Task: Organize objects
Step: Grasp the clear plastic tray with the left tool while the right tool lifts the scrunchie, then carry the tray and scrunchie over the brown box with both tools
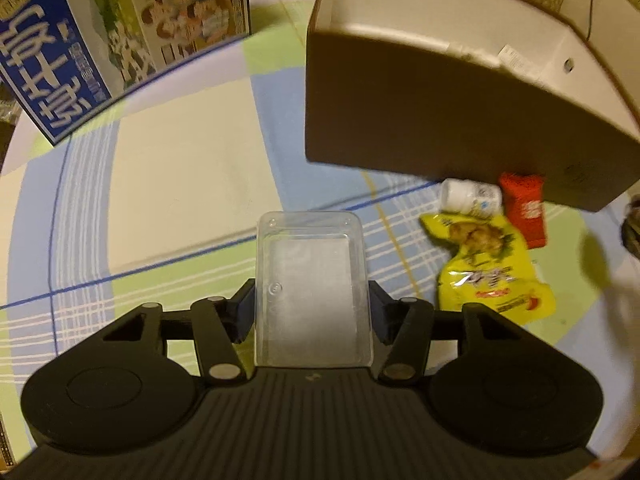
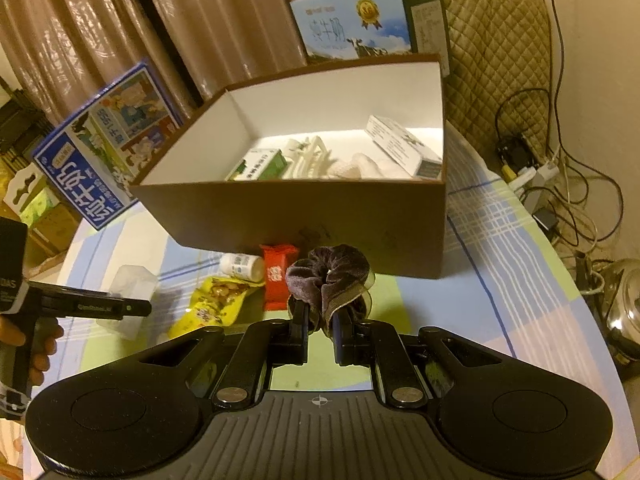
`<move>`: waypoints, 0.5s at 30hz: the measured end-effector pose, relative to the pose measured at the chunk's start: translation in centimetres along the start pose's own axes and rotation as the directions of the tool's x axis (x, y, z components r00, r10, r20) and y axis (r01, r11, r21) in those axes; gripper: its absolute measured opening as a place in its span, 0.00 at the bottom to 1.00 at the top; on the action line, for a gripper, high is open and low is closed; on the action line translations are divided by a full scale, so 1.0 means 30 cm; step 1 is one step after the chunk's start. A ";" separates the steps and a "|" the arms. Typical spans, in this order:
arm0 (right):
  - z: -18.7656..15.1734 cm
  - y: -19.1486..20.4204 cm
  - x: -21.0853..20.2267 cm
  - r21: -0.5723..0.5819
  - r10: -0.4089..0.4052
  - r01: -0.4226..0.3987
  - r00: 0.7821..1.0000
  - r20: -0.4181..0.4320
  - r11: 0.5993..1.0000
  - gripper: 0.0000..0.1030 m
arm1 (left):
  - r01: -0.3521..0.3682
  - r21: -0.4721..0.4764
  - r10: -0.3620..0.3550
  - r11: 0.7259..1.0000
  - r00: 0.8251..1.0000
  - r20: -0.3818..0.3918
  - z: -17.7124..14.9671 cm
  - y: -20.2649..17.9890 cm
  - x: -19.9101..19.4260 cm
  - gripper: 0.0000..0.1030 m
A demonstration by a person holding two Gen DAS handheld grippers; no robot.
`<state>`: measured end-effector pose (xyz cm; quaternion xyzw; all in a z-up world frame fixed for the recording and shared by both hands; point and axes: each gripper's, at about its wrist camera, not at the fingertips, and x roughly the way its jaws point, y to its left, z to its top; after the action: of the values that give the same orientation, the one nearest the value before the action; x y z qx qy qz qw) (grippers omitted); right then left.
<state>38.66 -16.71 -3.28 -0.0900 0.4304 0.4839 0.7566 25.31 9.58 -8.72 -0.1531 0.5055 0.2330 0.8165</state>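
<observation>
The left tool (image 1: 311,304) grips a clear plastic tub (image 1: 310,288) while the right tool (image 2: 320,320) clasps a dark scrunchie (image 2: 330,276) before the box (image 2: 304,216).

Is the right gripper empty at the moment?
No, the right gripper is shut on a dark velvet scrunchie, held up in front of the brown cardboard box.

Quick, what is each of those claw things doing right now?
Left gripper: shut on the clear plastic box.
Right gripper: shut on the dark scrunchie.
</observation>
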 end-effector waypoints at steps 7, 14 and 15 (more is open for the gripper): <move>0.050 0.027 -0.050 -0.032 0.061 -0.059 0.997 0.045 0.998 0.08 | 0.034 0.045 -0.039 0.998 0.994 0.098 0.066 -0.029 -0.155 0.50; 0.128 0.040 -0.082 -0.087 0.103 -0.096 0.991 0.081 0.992 0.08 | 0.081 0.134 -0.104 0.988 0.979 0.175 0.172 -0.121 -0.256 0.50; 0.139 0.042 -0.085 -0.096 0.105 -0.097 0.991 0.083 0.991 0.08 | 0.083 0.148 -0.109 0.986 0.978 0.180 0.189 -0.136 -0.262 0.50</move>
<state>39.60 -15.43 1.52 -0.0815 0.3779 0.5443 0.7445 28.77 7.11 0.88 -0.0973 0.4333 0.1708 0.8796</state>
